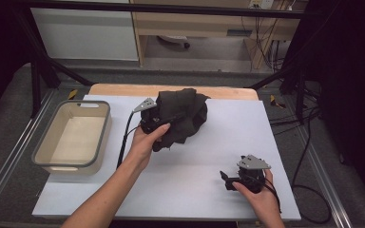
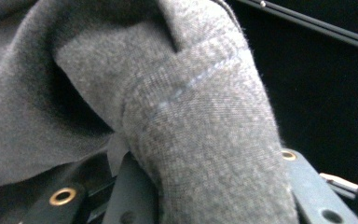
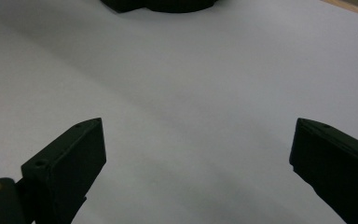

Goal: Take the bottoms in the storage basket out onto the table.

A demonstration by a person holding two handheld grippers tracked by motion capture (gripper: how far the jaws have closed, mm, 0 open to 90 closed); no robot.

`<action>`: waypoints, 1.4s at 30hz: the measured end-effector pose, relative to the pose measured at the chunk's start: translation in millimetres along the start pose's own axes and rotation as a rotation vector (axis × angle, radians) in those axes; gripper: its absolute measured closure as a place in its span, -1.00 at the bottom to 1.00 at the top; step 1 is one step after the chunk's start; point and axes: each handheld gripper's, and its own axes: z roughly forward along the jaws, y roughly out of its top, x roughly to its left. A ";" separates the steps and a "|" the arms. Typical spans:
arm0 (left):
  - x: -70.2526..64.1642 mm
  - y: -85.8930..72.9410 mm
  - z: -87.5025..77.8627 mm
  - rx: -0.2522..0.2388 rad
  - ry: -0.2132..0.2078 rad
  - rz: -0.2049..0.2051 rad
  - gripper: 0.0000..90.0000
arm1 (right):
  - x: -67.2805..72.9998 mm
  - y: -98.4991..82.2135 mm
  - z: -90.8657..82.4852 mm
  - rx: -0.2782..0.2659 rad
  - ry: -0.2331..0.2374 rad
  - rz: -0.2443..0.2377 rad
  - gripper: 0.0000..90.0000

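1. Left gripper (image 1: 156, 118) is up at the far middle of the table, its nose buried in the dark cloth (image 1: 183, 116), the left hand (image 1: 145, 142) wrapped around its body.
2. From above, that cloth is a crumpled heap on the white mat (image 1: 195, 166), bunched up against the gripper, with a flap hanging toward the hand.
3. Switch to the left gripper view and the story sharpens: a thick fold of grey knit cloth (image 2: 205, 140) runs straight down between the two black jaws, a stitched seam crossing it, and the jaws sit tight on either side. It's clamped on the cloth.
4. High view can't show that pinch; the fabric hides the jaws there.
5. Right gripper (image 1: 231, 180) sits low at the near right of the mat, well apart from the cloth, with the right hand (image 1: 261, 197) behind it and the grey plate on top.
6. Its own view gives what the overhead doesn't: both jaws spread wide, bare white mat (image 3: 191, 93) between them, nothing held.
7. Same view catches the dark edge of the cloth (image 3: 158, 4) at the very top, far ahead of the jaws.
8. Over at the left edge, the high view has a grey-rimmed beige bin (image 1: 52, 161), beside the mat and well clear of both grippers.
9. Cables trail from each gripper toward the person.
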 end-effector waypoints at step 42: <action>-2.6 -54.0 -7.8 0.112 0.020 0.009 0.45 | 2.9 0.0 2.8 0.017 0.000 -0.017 -0.91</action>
